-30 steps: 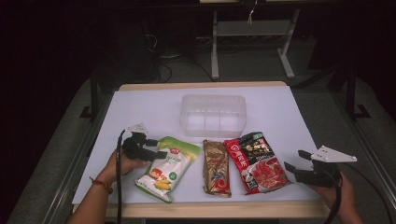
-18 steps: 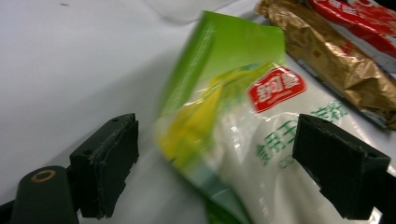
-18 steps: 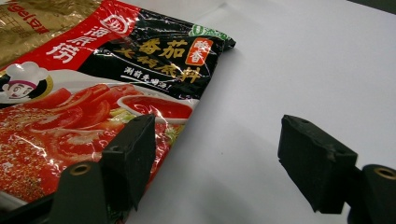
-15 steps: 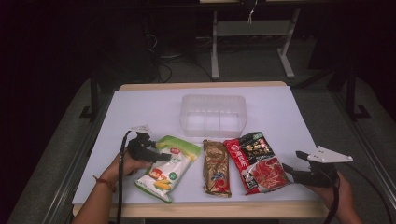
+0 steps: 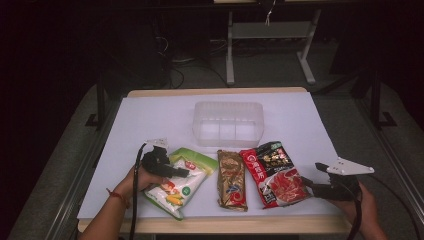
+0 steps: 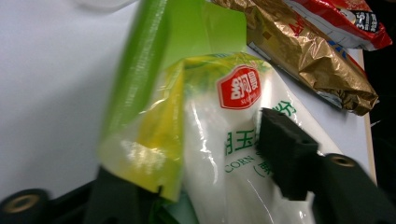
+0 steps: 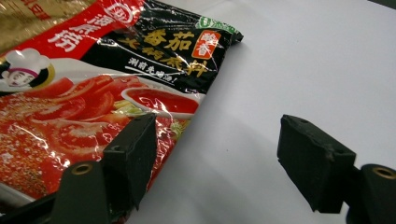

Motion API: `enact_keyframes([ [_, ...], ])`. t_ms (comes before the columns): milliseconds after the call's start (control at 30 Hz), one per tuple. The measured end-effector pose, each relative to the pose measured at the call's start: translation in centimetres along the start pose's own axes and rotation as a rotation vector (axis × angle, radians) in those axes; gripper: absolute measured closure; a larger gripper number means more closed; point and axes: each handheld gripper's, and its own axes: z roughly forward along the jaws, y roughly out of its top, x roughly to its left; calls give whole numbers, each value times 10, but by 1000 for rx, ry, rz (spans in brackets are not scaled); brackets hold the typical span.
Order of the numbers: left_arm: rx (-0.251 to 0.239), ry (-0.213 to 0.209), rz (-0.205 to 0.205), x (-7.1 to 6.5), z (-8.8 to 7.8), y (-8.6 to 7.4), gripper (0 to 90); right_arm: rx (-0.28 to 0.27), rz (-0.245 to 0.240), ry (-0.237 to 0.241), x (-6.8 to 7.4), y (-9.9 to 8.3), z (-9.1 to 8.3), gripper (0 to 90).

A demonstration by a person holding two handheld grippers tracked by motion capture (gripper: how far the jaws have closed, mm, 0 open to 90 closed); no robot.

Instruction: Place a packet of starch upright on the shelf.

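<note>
A green and white corn snack bag (image 5: 182,187) lies at the front left of the white table (image 5: 150,125). My left gripper (image 5: 181,173) reaches over its upper left part. In the left gripper view the bag (image 6: 219,140) sits between the jaws, its green edge buckled upward. The jaws have just been closing, and the pads (image 6: 285,154) press on the bag. A gold bag (image 5: 231,179) and a red and black sauce bag (image 5: 272,172) lie to the right. My right gripper (image 5: 312,182) stands open at the red bag's (image 7: 93,93) right edge, holding nothing.
A clear plastic container (image 5: 228,123) stands behind the bags at the table's middle. The table's wooden front edge (image 5: 225,226) runs just below the bags. Dark floor and a metal frame (image 5: 270,45) lie beyond the table.
My left gripper has shifted a little right onto the corn bag and its jaws have narrowed around it. The bag's left edge has buckled up. The right gripper has stayed in place.
</note>
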Motion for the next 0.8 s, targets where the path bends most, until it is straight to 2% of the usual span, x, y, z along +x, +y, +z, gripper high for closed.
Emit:
enact_keyframes([
  [33,5,13,23,-1,-2,1,548,1,0,1,0,0,0,279],
  [100,9,12,35,-3,-2,2,662,4,-3,-3,0,0,0,280],
  [167,5,25,57,-7,-3,2,690,6,-4,-6,0,0,0,281],
  [200,6,30,71,-8,-4,3,746,4,-7,-8,0,0,-1,287],
  [233,9,40,86,-10,-5,4,746,4,-7,-8,0,0,-1,287],
  [267,4,55,94,-12,-6,4,787,7,-8,-20,0,0,-1,291],
  [467,-53,122,127,-23,-19,4,833,-1,-8,-37,-1,0,-4,302],
  [567,-126,146,130,-30,-35,2,844,-13,-4,-44,-2,0,-6,306],
  [667,-201,182,154,-41,-52,3,850,-22,1,-51,-3,0,-7,307],
  [733,-246,185,156,-48,-62,3,852,-25,7,-53,-4,0,-8,309],
  [800,-290,205,173,-56,-70,4,855,-30,7,-58,-4,1,-8,313],
])
